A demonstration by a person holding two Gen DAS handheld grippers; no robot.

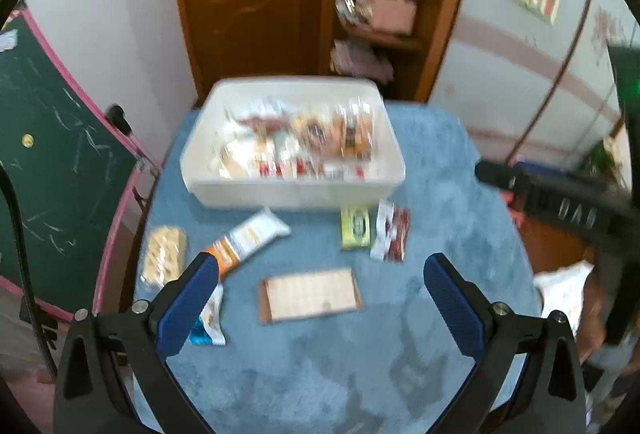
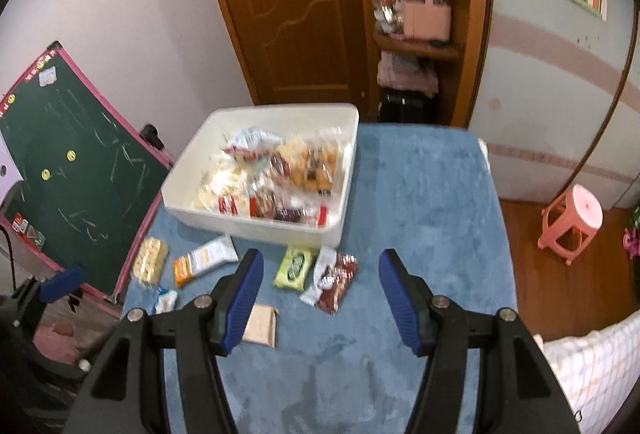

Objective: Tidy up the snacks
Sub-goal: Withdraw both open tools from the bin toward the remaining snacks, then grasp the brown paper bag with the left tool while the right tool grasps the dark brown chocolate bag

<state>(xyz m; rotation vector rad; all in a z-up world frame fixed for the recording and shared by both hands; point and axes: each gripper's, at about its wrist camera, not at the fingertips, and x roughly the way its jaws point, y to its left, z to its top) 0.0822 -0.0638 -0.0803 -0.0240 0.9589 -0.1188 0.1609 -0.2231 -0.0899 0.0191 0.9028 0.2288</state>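
- Left tool [image 1: 320, 270], left wrist view: its blue-padded jaws stand wide apart and hold nothing, hovering over the blue surface [image 1: 440, 194].
- Between and beyond the jaws lies a flat tan packet [image 1: 310, 294]; farther off sit a green packet [image 1: 355, 227] and a red-and-white packet [image 1: 391, 231], just beside each other.
- To the left lie an orange-and-white bar [image 1: 250, 236] and a yellow cracker pack [image 1: 164, 254] (motion blur hides any lettering).
- A white bin [image 1: 292, 190] full of snacks stands at the far edge.
- Right tool [image 2: 321, 266], right wrist view: jaws wide open, empty, above the same surface [image 2: 432, 202].
- Green packet [image 2: 295, 267] and red-and-white packet [image 2: 334, 282] lie between the jaws, near the white bin [image 2: 256, 228].
- Tan packet [image 2: 262, 324] is partly hidden behind the left pad.
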